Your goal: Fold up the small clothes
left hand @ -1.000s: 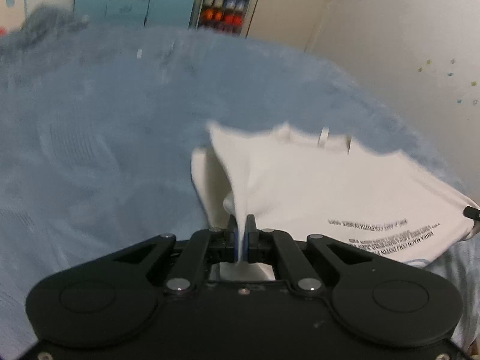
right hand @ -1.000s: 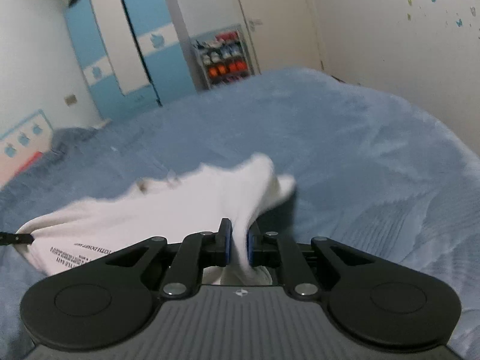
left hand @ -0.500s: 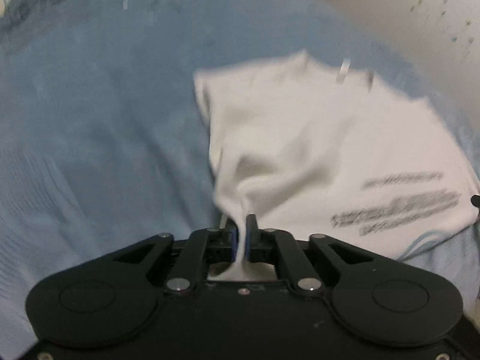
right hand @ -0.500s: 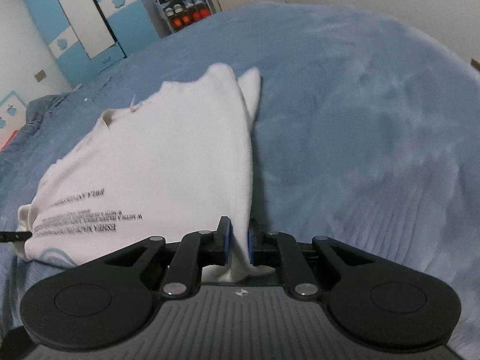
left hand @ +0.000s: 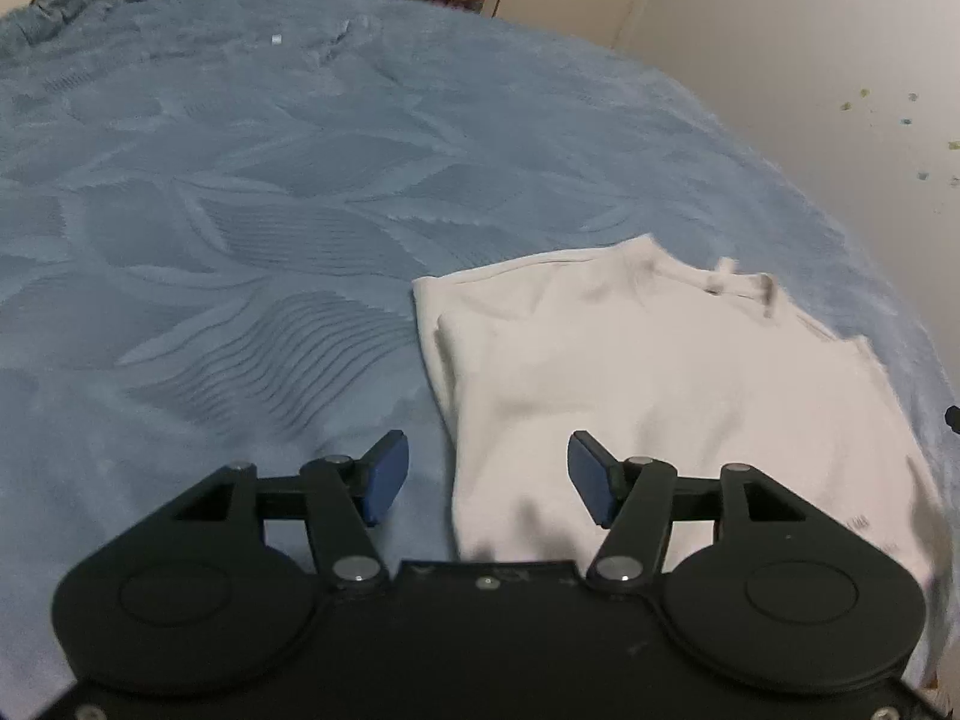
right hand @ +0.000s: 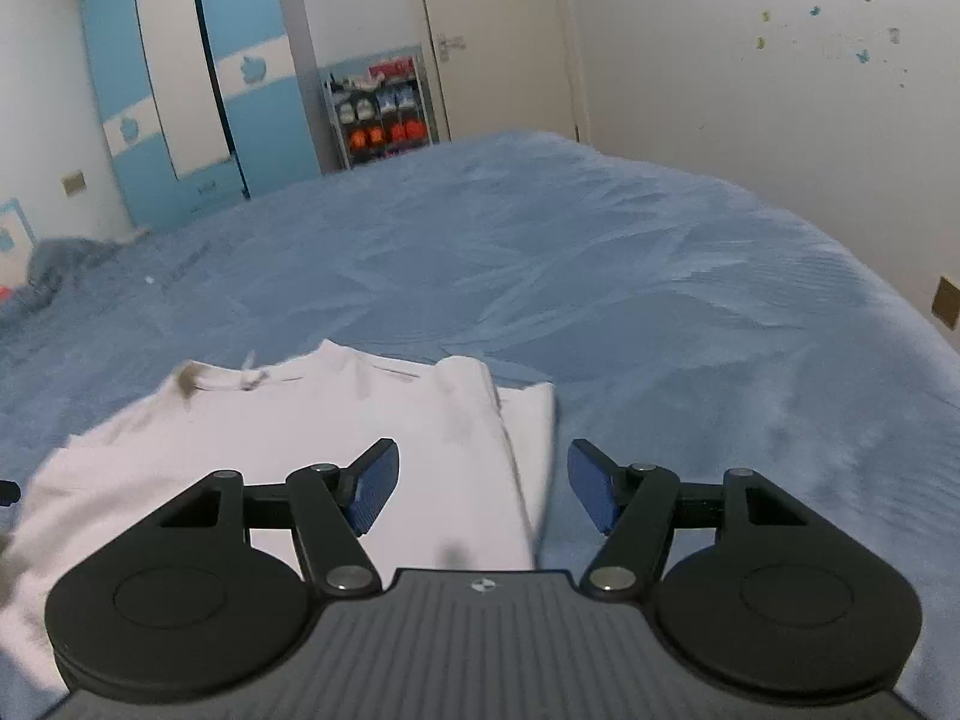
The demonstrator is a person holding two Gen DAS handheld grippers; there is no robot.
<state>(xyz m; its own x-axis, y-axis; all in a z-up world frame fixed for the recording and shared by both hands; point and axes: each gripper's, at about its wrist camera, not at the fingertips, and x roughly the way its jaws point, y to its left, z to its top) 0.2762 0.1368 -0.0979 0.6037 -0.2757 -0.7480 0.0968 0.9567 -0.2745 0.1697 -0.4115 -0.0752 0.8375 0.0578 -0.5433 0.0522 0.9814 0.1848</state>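
Now both tongs, left (left hand: 489, 477) and right (right hand: 483, 492), stand apart, having released the shirt (left hand: 660, 384) they clamped a moment ago. It lies flat on the bed (left hand: 240, 210), its sleeve edges tucked under. A further fold likely remains.

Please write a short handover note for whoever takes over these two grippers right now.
Left gripper: open, holding nothing, above the near left edge of the white T-shirt.
Right gripper: open, holding nothing, above the shirt's near right edge.
The shirt lies on the blue bedspread, collar on the far side, both side edges looking folded under.
Done: shirt laid down and let go.
Left: probably the crosswise fold, bringing the near hem up toward the collar, then smoothing.
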